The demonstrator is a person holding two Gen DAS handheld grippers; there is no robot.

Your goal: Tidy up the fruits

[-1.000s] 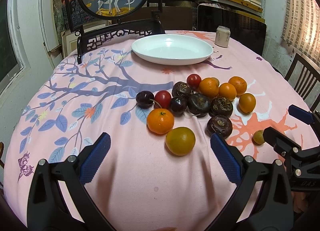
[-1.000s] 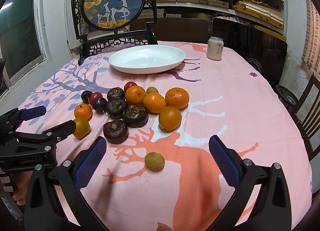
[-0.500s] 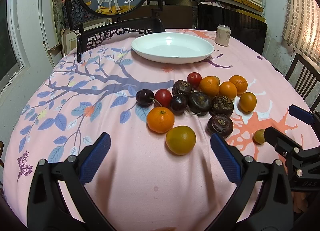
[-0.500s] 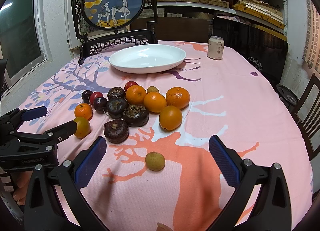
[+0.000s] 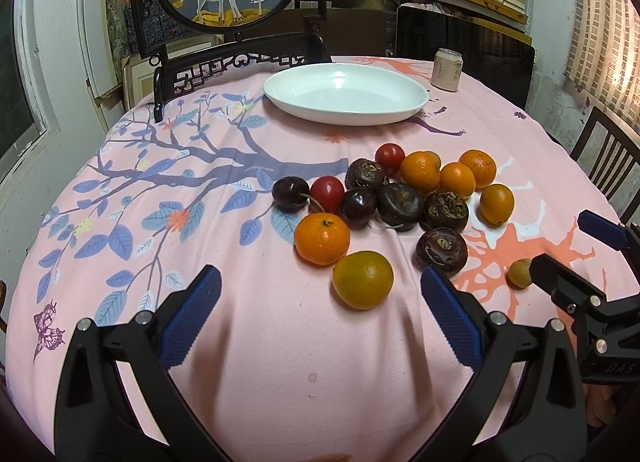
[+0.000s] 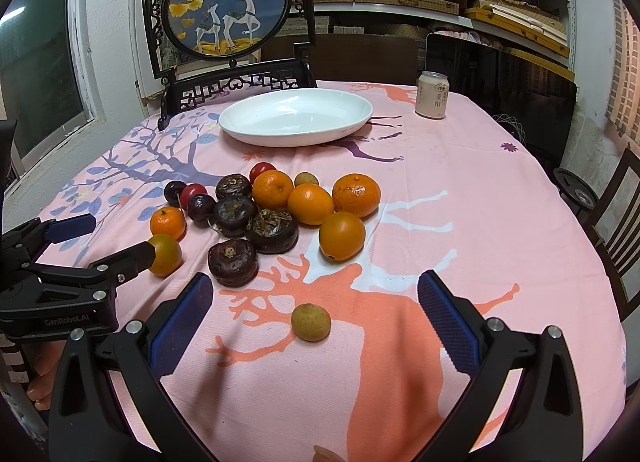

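Note:
A cluster of fruit lies mid-table: oranges (image 5: 420,172) (image 6: 272,189), dark water chestnuts (image 5: 401,206) (image 6: 272,231), cherries (image 5: 291,194) and cherry tomatoes (image 5: 390,155). A yellow-orange fruit (image 5: 362,279) lies just ahead of my left gripper (image 5: 320,314), which is open and empty. A small tan longan (image 6: 311,321) lies between the fingers of my open, empty right gripper (image 6: 314,320). The empty white plate (image 5: 416,98) (image 6: 360,118) stands beyond the fruit.
A drink can (image 6: 431,100) stands at the far right of the pink tablecloth (image 6: 480,222). A carved stand with a round deer picture (image 6: 226,8) is behind the plate. Chairs (image 6: 620,222) stand at the right edge.
Both grippers have edged slightly forward toward the fruit; nothing on the table has moved.

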